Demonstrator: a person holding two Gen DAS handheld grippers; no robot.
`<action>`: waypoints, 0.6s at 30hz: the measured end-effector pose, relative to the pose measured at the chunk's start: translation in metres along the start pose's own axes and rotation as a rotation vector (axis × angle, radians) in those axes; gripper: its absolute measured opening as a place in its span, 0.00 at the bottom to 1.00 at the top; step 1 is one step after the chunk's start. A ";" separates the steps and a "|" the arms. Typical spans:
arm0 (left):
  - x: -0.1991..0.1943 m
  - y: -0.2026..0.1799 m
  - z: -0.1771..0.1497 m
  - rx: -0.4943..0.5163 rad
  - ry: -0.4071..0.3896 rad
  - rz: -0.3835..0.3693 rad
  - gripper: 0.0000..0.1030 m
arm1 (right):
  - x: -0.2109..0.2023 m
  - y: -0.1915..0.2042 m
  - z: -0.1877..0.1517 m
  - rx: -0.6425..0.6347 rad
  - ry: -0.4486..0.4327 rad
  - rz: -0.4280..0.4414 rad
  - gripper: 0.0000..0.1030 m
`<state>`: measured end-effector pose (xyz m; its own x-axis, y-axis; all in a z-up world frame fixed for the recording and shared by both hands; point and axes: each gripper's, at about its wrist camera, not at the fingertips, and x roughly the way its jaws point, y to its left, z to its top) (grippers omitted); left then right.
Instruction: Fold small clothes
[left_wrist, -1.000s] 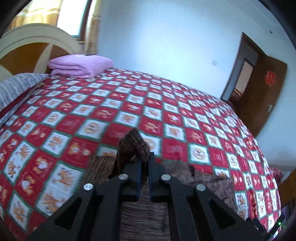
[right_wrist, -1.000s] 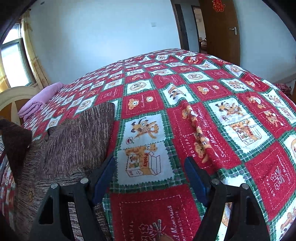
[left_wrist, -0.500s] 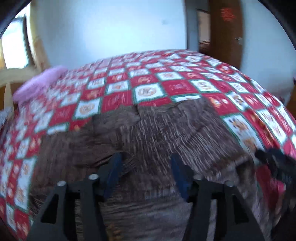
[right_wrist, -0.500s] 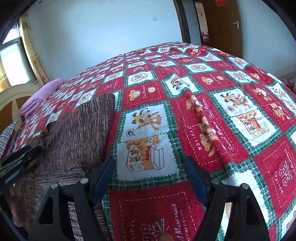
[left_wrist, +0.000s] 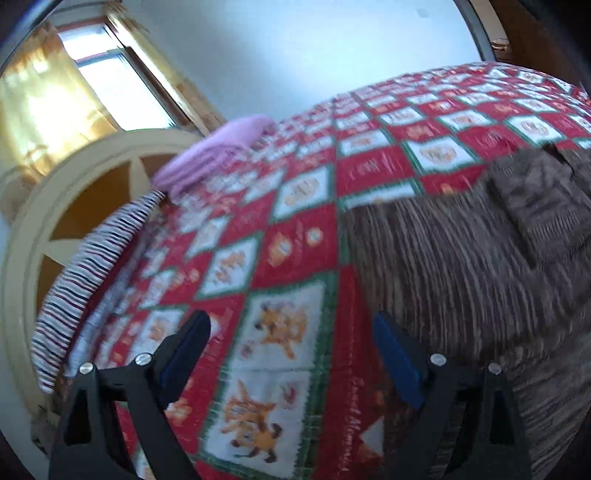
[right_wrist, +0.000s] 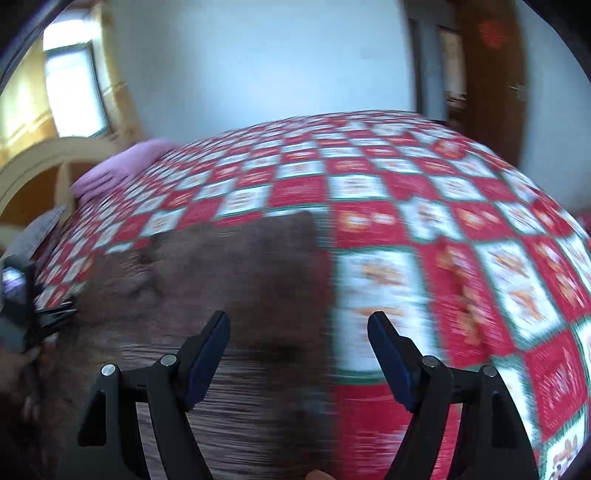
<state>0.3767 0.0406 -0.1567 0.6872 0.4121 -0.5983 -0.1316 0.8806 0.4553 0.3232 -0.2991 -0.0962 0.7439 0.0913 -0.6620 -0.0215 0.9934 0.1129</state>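
The brown knit (left_wrist: 461, 266) lies flat on the bed (left_wrist: 303, 236), soft, light and floppy, best pinched at an edge or corner, with left gripper (left_wrist: 291, 354) just opened and right gripper (right_wrist: 297, 354) wide, both empty.

R gripper (right_wrist: 297, 334) open over brown garment (right_wrist: 229, 280) (blurry).

Both wrist views close above the bed (left_wrist: 303, 206), angled down along open claws. Left faces the headboard (left_wrist: 92, 173) corner; right faces the door (right_wrist: 491, 74). Shared: brown garment (right_wrist: 229, 280), pink blanket (left_wrist: 218, 151).
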 end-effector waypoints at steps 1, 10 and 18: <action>-0.001 -0.004 -0.004 0.007 -0.002 -0.012 0.89 | 0.005 0.013 0.005 -0.031 0.014 0.016 0.75; 0.004 0.007 -0.017 -0.090 0.017 -0.094 1.00 | 0.110 0.166 0.023 -0.473 0.118 -0.050 0.74; 0.024 0.039 -0.032 -0.318 0.121 -0.368 1.00 | 0.133 0.159 0.033 -0.434 0.147 -0.116 0.07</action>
<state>0.3653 0.0925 -0.1746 0.6435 0.0685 -0.7624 -0.1207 0.9926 -0.0127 0.4410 -0.1317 -0.1419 0.6561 -0.0440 -0.7534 -0.2441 0.9323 -0.2670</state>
